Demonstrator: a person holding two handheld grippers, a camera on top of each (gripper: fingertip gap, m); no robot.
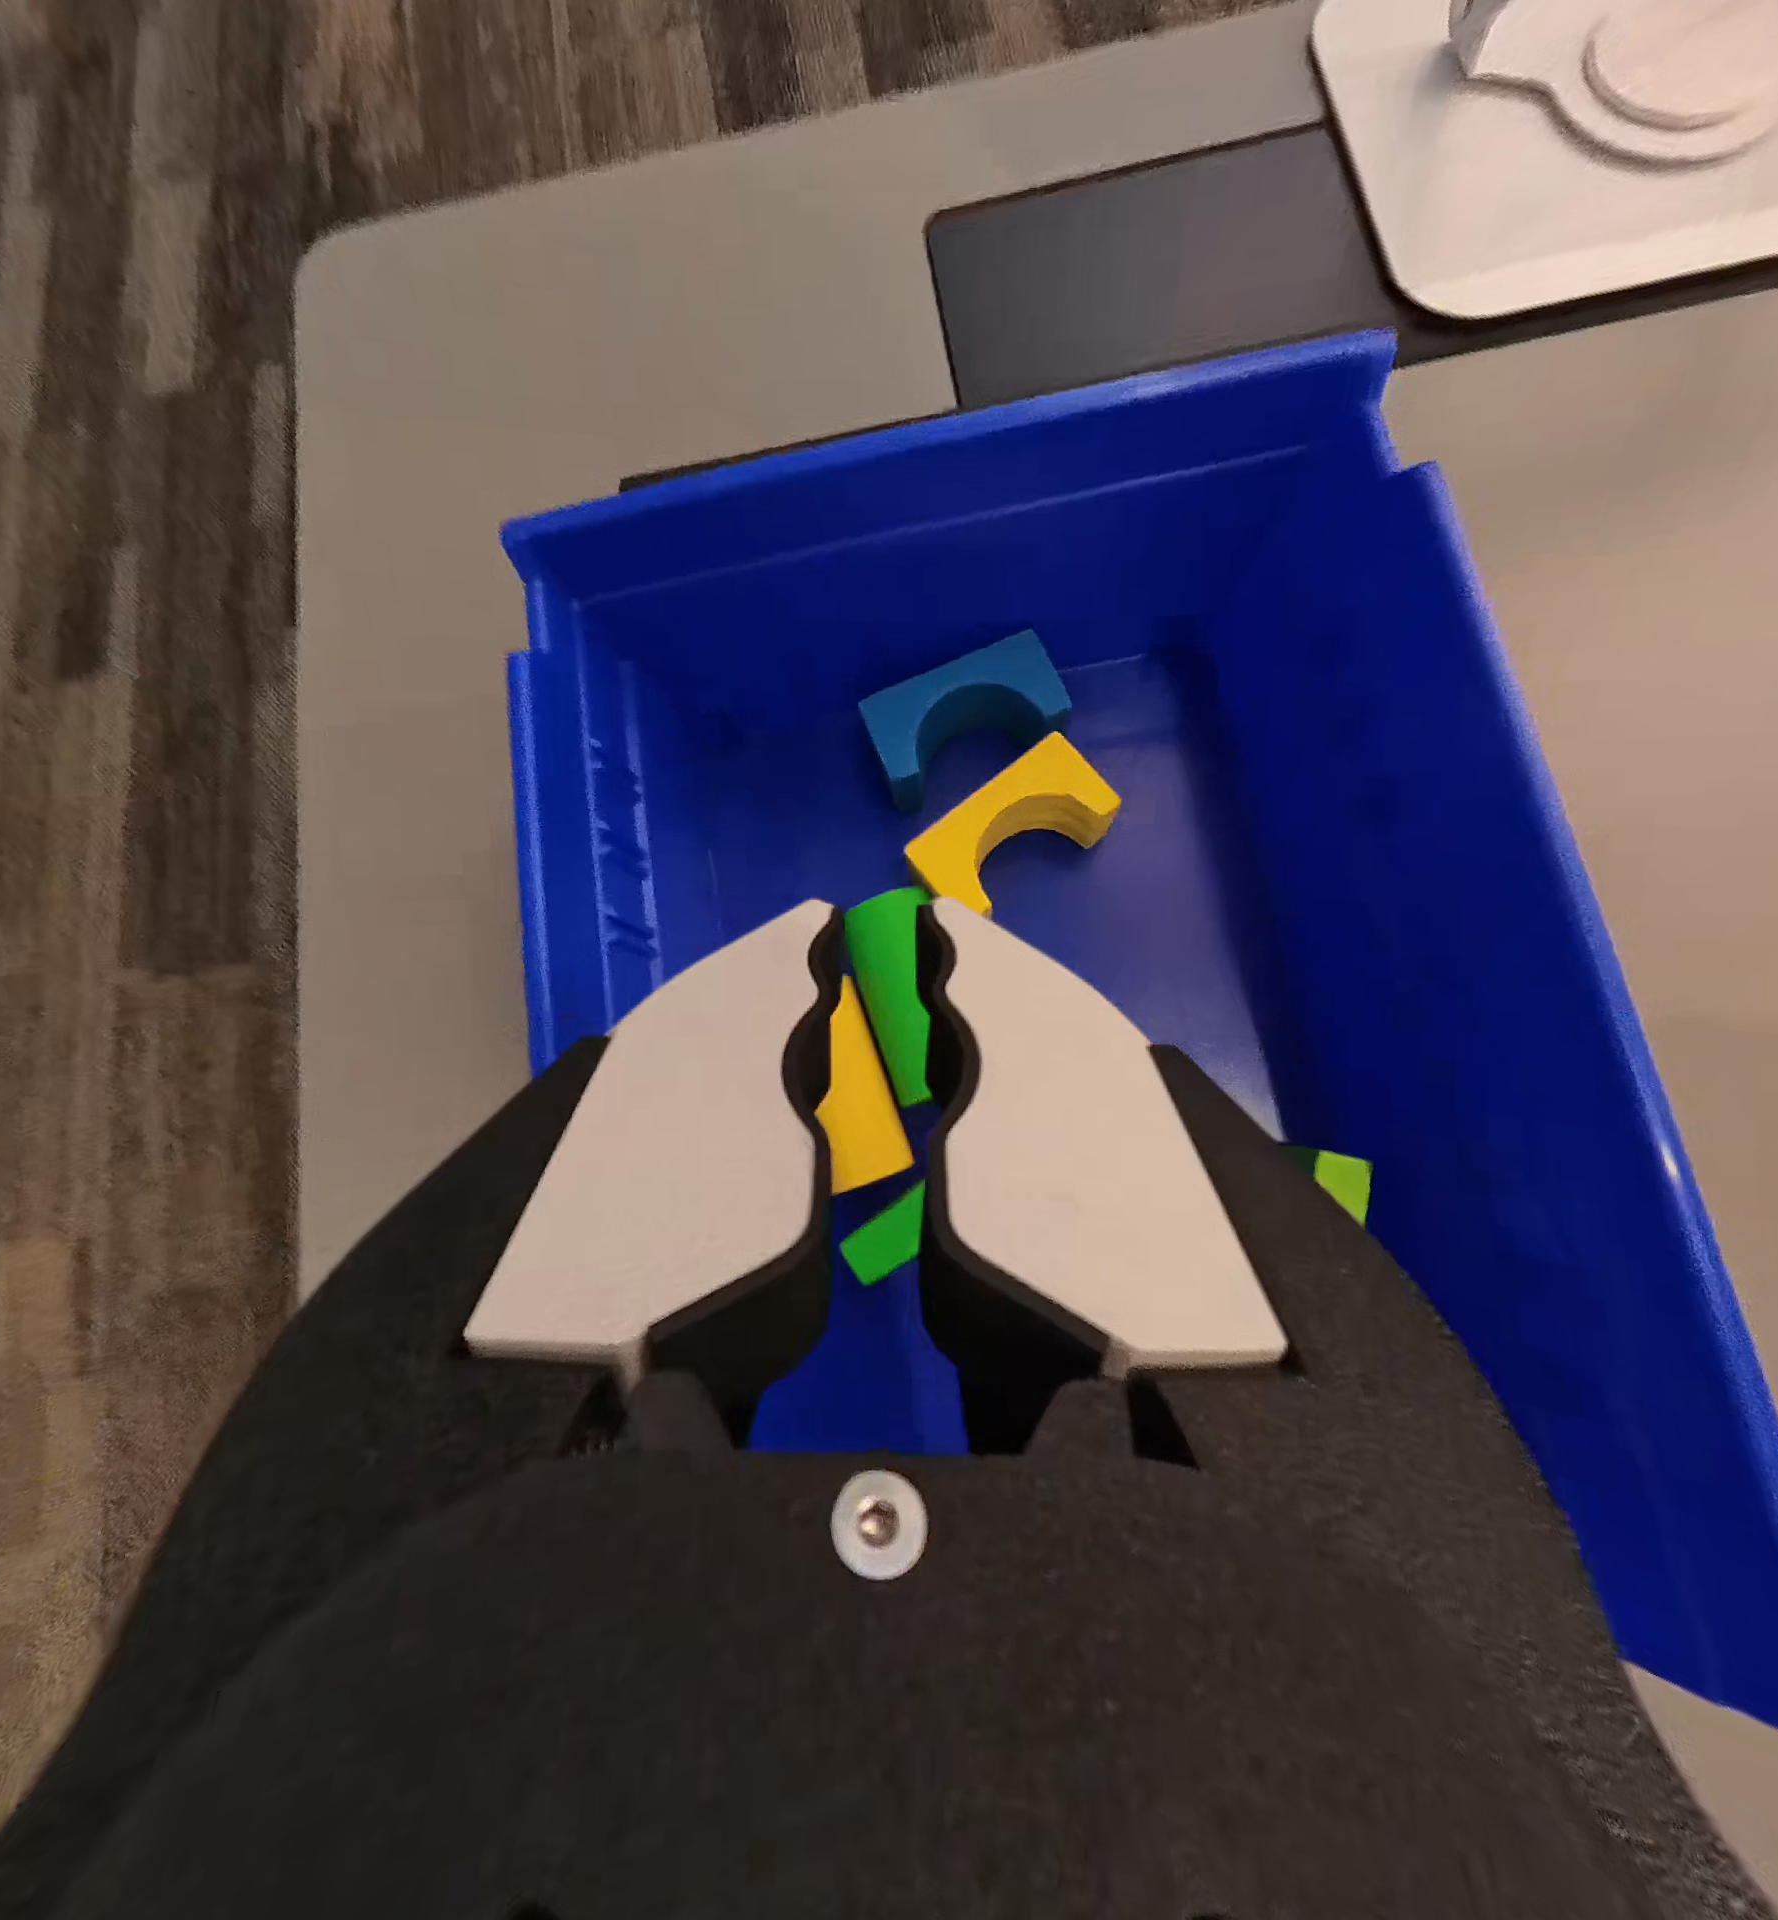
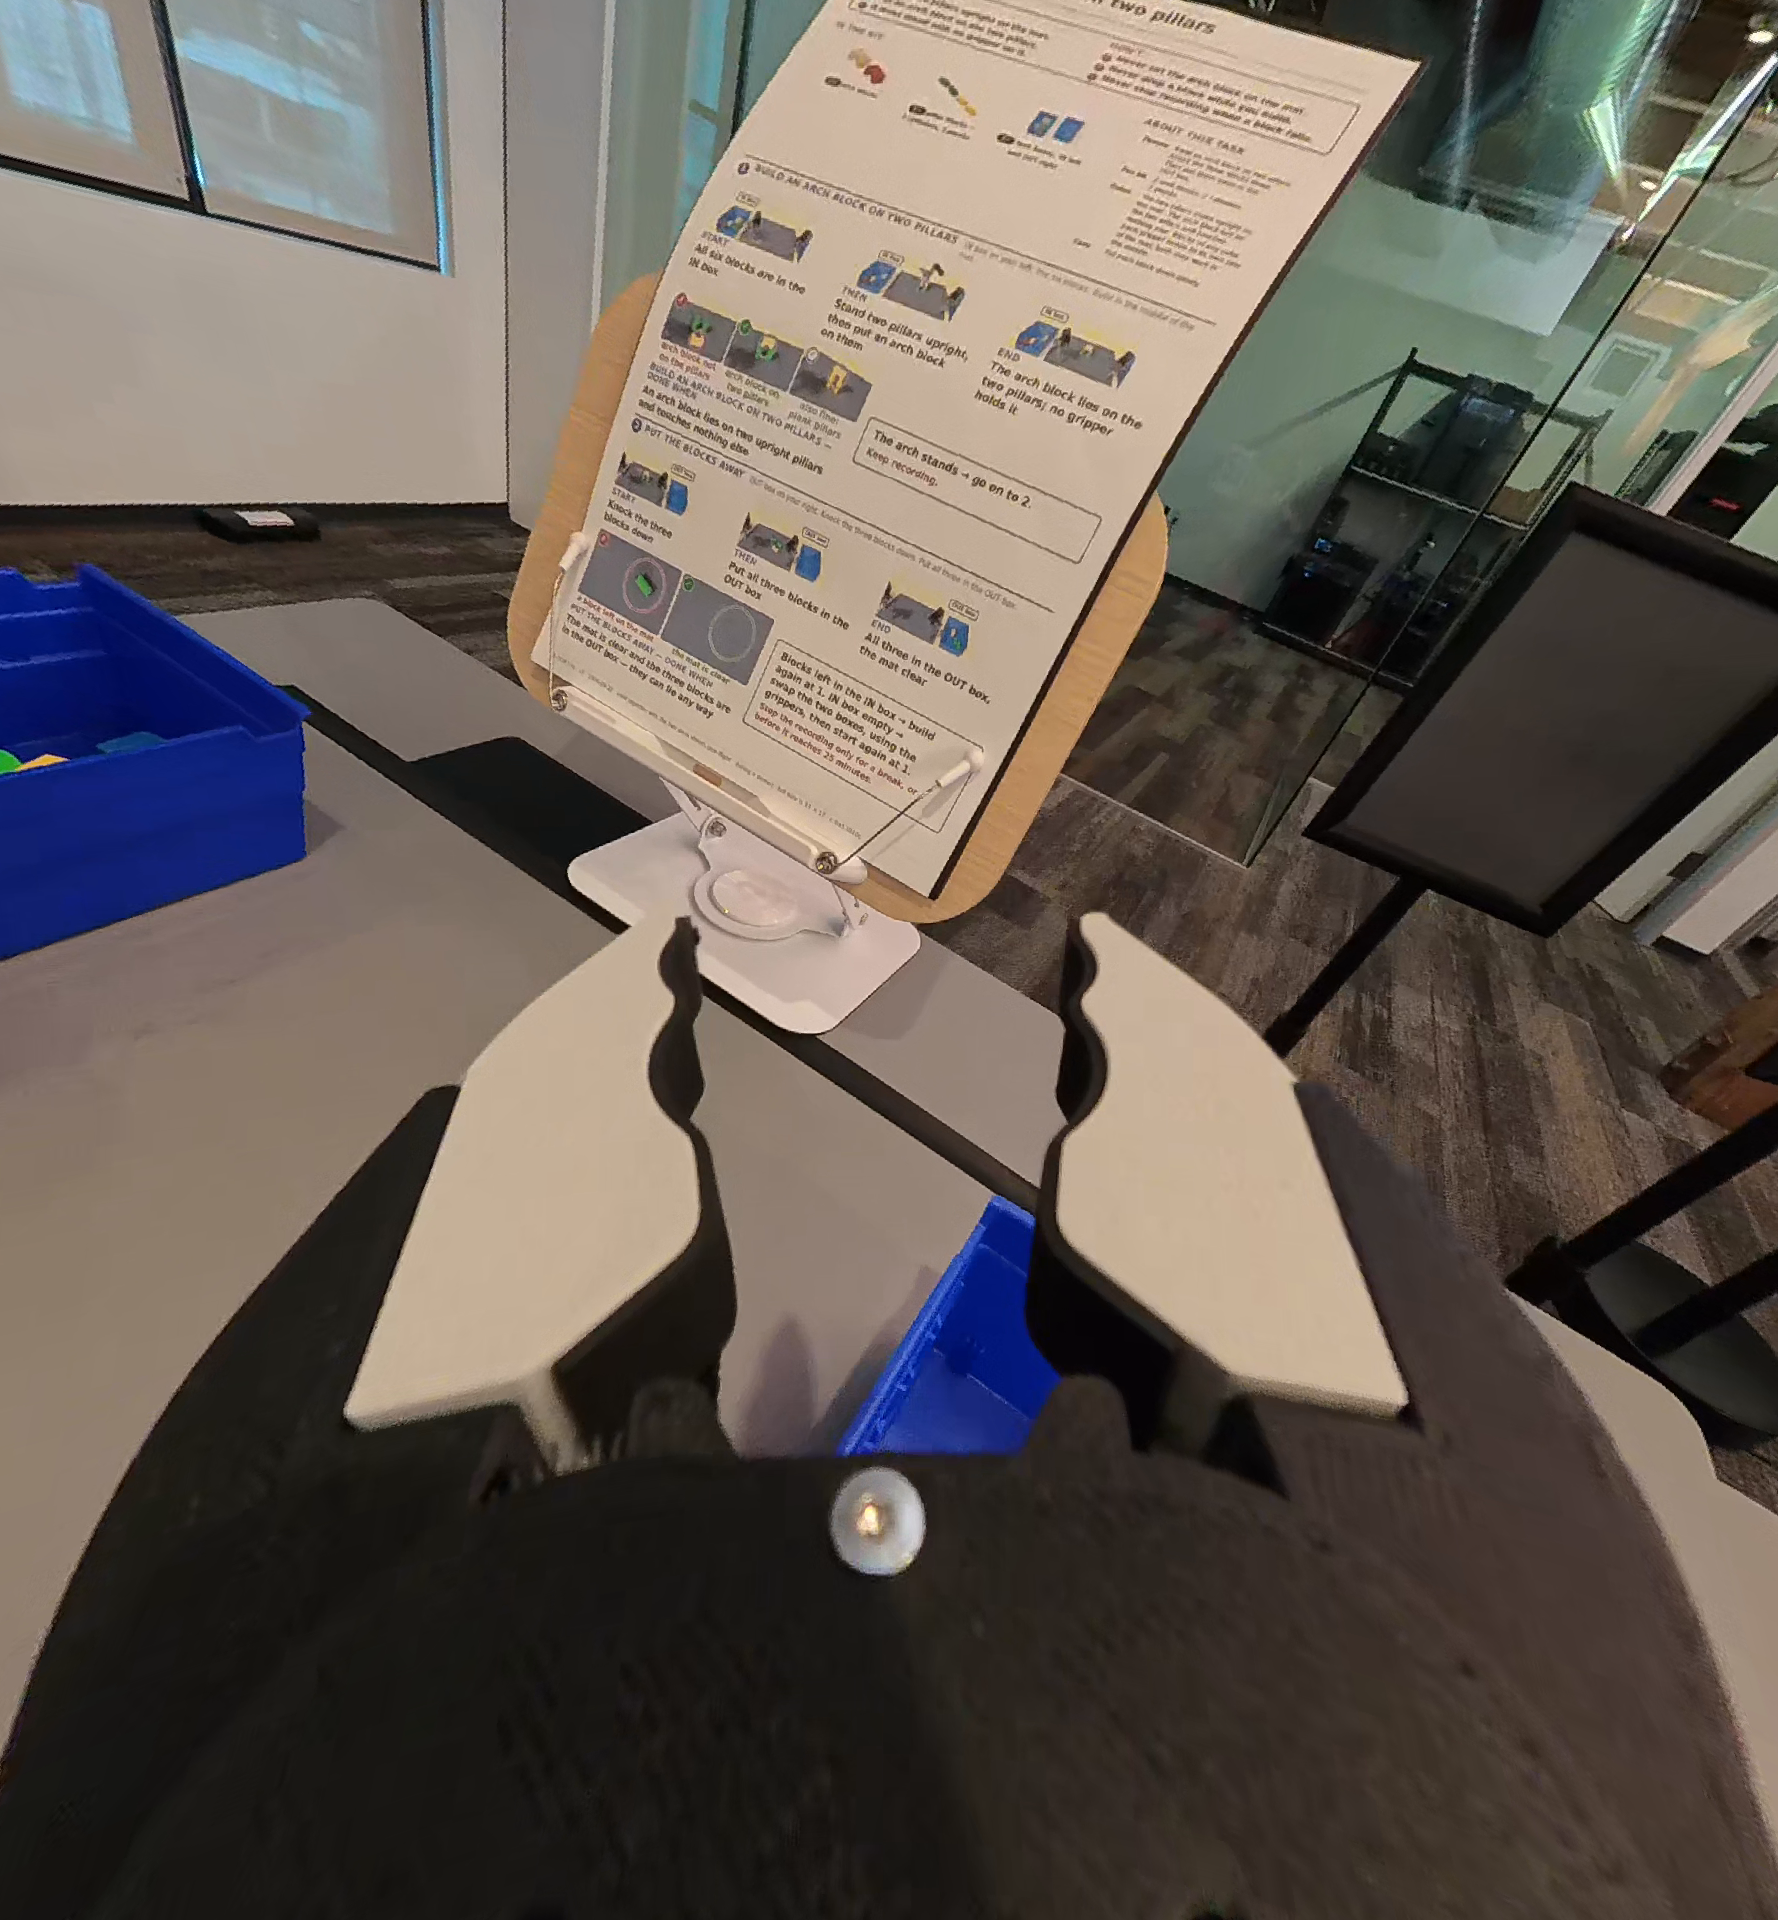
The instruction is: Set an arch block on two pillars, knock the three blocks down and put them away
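Note:
In the left wrist view my left gripper point(image 1: 882, 920) reaches down into a blue bin point(image 1: 1384, 831) and is shut on a green pillar block point(image 1: 890, 997). Beyond the fingertips a blue arch block point(image 1: 958, 691) and a yellow arch block point(image 1: 1010, 805) lie on the bin floor. A yellow block point(image 1: 859, 1101) and a green block point(image 1: 885, 1236) show under the fingers, and another green piece point(image 1: 1342, 1179) shows at the right. My right gripper point(image 2: 880, 928) is open and empty above the grey table point(image 2: 189, 1091).
The same bin of blocks point(image 2: 137, 831) stands at the left in the right wrist view. A second blue bin point(image 2: 958, 1351) sits under my right gripper. A sheet on a stand point(image 2: 864, 416) with a white base point(image 2: 791, 966) stands at the back edge beside a dark mat point(image 2: 511, 779). Tip to tip, the grippers are about 55 cm apart.

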